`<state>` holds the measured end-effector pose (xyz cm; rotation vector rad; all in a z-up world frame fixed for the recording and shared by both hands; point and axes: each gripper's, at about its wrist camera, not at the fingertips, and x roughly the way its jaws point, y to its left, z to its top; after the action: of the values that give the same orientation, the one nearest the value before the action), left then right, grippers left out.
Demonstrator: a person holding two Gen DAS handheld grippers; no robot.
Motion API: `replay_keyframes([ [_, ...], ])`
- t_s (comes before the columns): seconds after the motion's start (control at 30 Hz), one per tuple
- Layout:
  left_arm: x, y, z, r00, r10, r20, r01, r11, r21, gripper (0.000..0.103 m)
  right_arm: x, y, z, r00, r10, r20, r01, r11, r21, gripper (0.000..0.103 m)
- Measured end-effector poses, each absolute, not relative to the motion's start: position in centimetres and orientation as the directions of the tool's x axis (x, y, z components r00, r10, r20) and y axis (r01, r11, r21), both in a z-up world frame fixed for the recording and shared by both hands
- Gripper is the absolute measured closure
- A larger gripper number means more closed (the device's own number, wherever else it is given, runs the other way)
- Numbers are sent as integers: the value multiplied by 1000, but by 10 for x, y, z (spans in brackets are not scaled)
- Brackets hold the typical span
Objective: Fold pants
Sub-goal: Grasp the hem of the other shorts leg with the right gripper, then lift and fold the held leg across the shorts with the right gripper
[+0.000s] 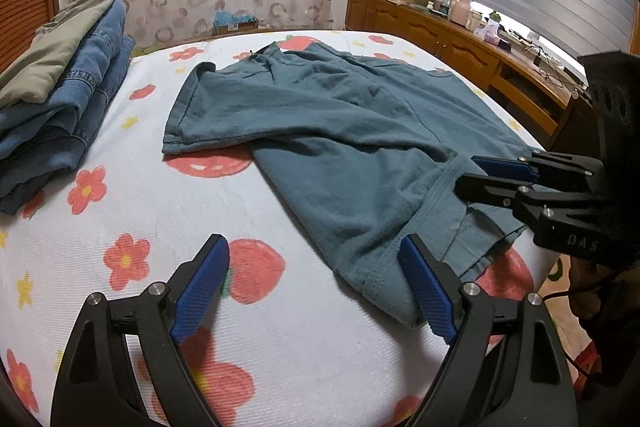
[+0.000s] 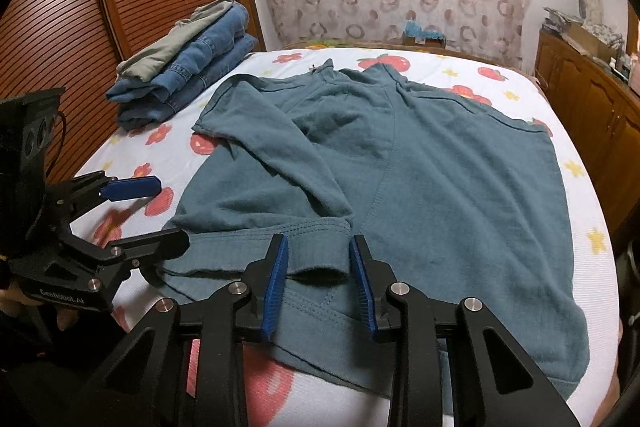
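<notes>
Teal pants (image 1: 340, 131) lie spread on the bed, one leg folded across the other; they also show in the right wrist view (image 2: 420, 167). My left gripper (image 1: 314, 259) is open and empty, low over the sheet at the near hem's left corner; it also shows in the right wrist view (image 2: 160, 211). My right gripper (image 2: 318, 261) is open, its fingers on either side of the folded cuff at the near edge, not closed on it. It shows at the right in the left wrist view (image 1: 468, 173).
A stack of folded jeans and olive pants (image 1: 60, 99) sits at the bed's far left (image 2: 188, 67). A floral sheet (image 1: 280, 327) covers the bed. A wooden cabinet (image 1: 460, 47) stands on the right, a slatted wooden door (image 2: 80, 27) on the left.
</notes>
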<state>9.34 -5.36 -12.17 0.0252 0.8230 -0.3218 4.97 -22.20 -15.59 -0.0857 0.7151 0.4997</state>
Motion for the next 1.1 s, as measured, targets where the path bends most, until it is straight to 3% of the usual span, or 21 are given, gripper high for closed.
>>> replay_keyframes([
  [0.2, 95, -51, -120, 624, -277, -731, 286, 951, -116, 15, 50, -219, -155, 642, 432, -633, -478, 871, 110, 92],
  [0.3, 95, -51, -118, 629, -271, -728, 281, 953, -112, 15, 46, -218, -152, 650, 451, -612, -491, 864, 114, 96],
  [0.73, 86, -46, -95, 684, -255, -684, 267, 959, -91, 15, 13, -237, -126, 730, 467, -499, -492, 866, 90, 99],
  [1.1, 88, -59, -86, 680, -269, -682, 301, 951, -75, 15, -7, -252, -119, 779, 425, -461, -450, 891, 61, 99],
])
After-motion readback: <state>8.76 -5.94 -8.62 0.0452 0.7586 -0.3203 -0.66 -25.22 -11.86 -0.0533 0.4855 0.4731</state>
